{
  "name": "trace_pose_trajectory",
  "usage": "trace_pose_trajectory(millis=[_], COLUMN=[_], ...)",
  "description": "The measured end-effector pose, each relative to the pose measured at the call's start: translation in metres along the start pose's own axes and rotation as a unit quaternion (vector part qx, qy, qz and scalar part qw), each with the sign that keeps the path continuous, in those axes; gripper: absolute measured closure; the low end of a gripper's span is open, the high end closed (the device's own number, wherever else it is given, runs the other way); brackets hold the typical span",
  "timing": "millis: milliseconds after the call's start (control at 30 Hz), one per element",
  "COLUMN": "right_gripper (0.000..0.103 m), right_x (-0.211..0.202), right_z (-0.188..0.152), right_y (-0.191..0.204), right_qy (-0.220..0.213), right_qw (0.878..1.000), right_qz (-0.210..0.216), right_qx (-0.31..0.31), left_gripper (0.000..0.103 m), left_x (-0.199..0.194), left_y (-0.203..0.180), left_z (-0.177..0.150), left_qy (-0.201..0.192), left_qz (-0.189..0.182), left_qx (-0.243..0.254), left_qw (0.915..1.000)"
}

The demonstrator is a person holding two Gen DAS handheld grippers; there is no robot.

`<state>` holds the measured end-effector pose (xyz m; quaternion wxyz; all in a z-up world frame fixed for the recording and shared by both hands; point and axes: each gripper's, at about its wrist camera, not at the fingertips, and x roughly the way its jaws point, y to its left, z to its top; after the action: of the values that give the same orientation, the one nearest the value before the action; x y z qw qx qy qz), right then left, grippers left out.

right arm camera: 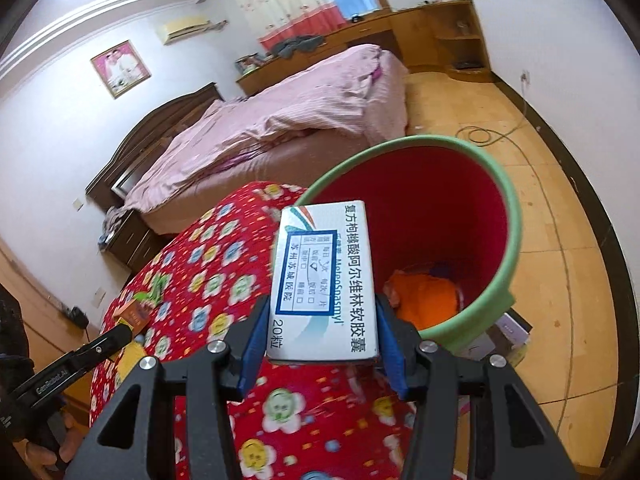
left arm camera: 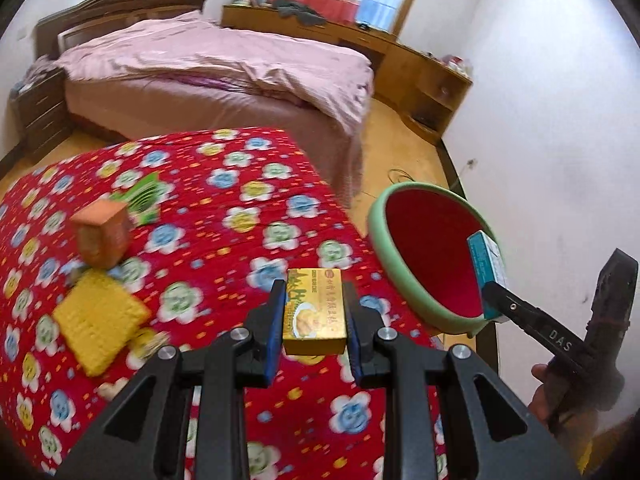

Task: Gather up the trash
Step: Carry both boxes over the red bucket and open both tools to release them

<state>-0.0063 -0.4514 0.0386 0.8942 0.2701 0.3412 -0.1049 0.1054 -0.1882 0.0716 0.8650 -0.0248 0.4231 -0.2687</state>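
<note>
My left gripper (left arm camera: pixel 314 312) is shut on a small yellow food box (left arm camera: pixel 315 312), held above the red flowered quilt (left arm camera: pixel 224 208). My right gripper (right arm camera: pixel 322 320) is shut on a white and teal medicine box (right arm camera: pixel 324 276), which hangs at the near rim of the green bin with a red inside (right arm camera: pixel 432 208). In the left wrist view that medicine box (left arm camera: pixel 486 256) sits over the bin's right rim (left arm camera: pixel 380 240). Orange trash (right arm camera: pixel 424 296) lies at the bin's bottom. On the quilt lie an orange box (left arm camera: pixel 104 236), a yellow packet (left arm camera: pixel 98 320) and a green wrapper (left arm camera: pixel 144 196).
A bed with a pink cover (left arm camera: pixel 224 68) stands beyond the quilt, with wooden cabinets (left arm camera: pixel 424 72) along the far wall. A cable (right arm camera: pixel 480 134) coils on the yellow floor right of the bin. Small boxes (right arm camera: pixel 508 332) lie by the bin's base. A hand (left arm camera: pixel 544 396) holds the right gripper.
</note>
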Motion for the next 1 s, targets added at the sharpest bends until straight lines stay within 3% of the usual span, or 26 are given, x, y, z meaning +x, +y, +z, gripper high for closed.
trace_pose_trajectory(millis=[467,1000], right_gripper=[0.048,0.048], right_x=[0.010,-0.002], right_z=[0.020,0.028], right_y=[-0.044,-0.079], right_qy=[-0.017,-0.036], right_qw=[0.999,0.998], right_qz=[-0.024,-0.032], right_qx=[0.019,0.044], left_gripper=[0.076,0.076], left_x=[0.054,0.109], left_y=[-0.066,-0.116], left_z=[0.021,0.028], left_qy=[0.026,0.054], left_qz=[-0.033,-0.063], left_qx=[0.066,0.112], left_qw=[0.9969,0.9902])
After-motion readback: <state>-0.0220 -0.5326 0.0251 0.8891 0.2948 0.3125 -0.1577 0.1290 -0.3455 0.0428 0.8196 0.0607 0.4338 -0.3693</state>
